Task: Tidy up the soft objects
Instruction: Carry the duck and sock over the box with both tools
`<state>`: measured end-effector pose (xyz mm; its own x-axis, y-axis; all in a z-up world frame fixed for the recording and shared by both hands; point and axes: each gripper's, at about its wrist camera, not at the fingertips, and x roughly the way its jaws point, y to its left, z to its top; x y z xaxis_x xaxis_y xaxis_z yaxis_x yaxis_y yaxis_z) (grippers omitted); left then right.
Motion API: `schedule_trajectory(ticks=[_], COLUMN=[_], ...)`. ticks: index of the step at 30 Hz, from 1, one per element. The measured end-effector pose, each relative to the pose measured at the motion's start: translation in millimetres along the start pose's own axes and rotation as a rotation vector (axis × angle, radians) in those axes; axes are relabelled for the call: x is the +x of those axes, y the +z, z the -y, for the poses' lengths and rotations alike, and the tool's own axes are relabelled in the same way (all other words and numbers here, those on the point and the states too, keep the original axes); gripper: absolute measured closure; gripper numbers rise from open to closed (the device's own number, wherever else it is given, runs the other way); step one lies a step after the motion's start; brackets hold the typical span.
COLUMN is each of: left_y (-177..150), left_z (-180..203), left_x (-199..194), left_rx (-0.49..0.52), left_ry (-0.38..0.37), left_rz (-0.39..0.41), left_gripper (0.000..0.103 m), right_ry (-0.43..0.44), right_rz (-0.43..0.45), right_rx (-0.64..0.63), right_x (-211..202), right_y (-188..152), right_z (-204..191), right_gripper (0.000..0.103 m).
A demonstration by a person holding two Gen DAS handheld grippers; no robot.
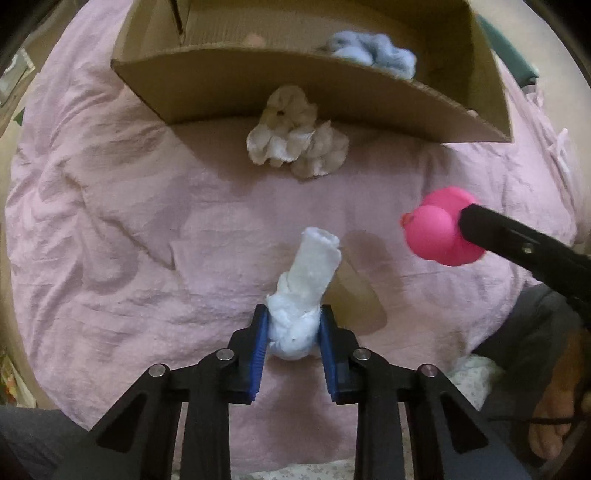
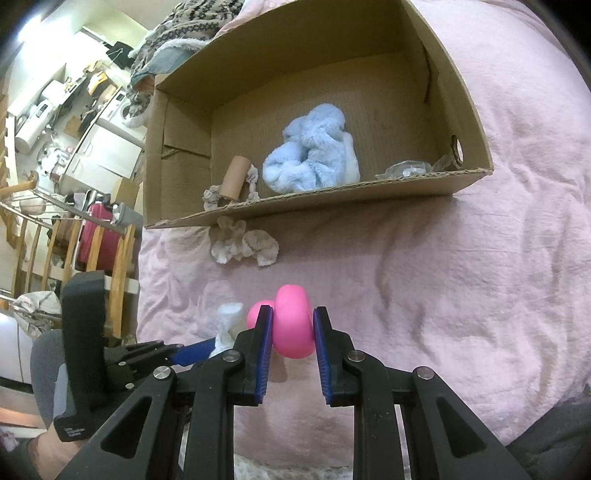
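Note:
My left gripper [image 1: 291,325] is shut on a rolled white sock [image 1: 306,280] and holds it above the pink bedcover; the sock also shows in the right wrist view [image 2: 227,323]. My right gripper [image 2: 293,325] is shut on a pink rubber duck [image 2: 291,325], seen from the left wrist view [image 1: 439,230] lifted at the right. A beige scrunchie-like cloth [image 1: 295,133] lies on the bed against the front wall of an open cardboard box [image 2: 332,197]. Inside the box lie a fluffy light-blue item [image 2: 314,155], a cardboard tube with cloth [image 2: 232,181] and crumpled clear plastic [image 2: 406,170].
The pink bedcover [image 1: 129,221] spreads under everything. A wooden railing and a red suitcase [image 2: 92,236] stand left of the bed. A patterned blanket [image 2: 184,26] lies behind the box. The person's knee and foot [image 1: 554,406] are at lower right.

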<state>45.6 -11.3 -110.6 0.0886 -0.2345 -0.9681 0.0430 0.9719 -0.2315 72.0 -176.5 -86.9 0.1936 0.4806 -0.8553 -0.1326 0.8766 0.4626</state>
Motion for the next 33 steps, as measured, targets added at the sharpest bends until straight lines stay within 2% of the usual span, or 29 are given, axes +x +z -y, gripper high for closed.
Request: schedule_trajectory(ticks=[2, 4, 9, 16, 21, 28, 33], left_y=[1, -2, 3, 9, 12, 16, 33], left_z=[-2, -5, -19, -17, -23, -29, -21], left_x=[-8, -20, -32, -30, -42, -84, -111], left_rx=[0.003, -0.002, -0.063, -0.079, -0.118, -0.158, -0.130], left_ry=[0.020, 0.088, 0.160, 0.204, 0.266, 0.268, 0.263], left_rz=[0.028, 0.080, 0.120, 0.128, 0.189, 0.332, 0.427], left_gripper=[0.079, 0.079, 0.079, 0.079, 0.079, 0.079, 0.079], right_ry=[0.007, 0.014, 0.014, 0.006, 0.018, 0.061, 0.075], right_rz=[0.003, 0.008, 0.008, 0.010, 0.027, 0.091, 0.192], right_rx=[0.001, 0.002, -0.017, -0.032, -0.032, -0.051, -0.078], right_x=[-1, -1, 0, 1, -4, -30, -64], right_y=[0, 0, 1, 0, 1, 5, 20], right_z=[-1, -1, -5, -9, -8, -15, -20], right_gripper=[0.079, 0.079, 0.079, 0.079, 0.079, 0.079, 0.079])
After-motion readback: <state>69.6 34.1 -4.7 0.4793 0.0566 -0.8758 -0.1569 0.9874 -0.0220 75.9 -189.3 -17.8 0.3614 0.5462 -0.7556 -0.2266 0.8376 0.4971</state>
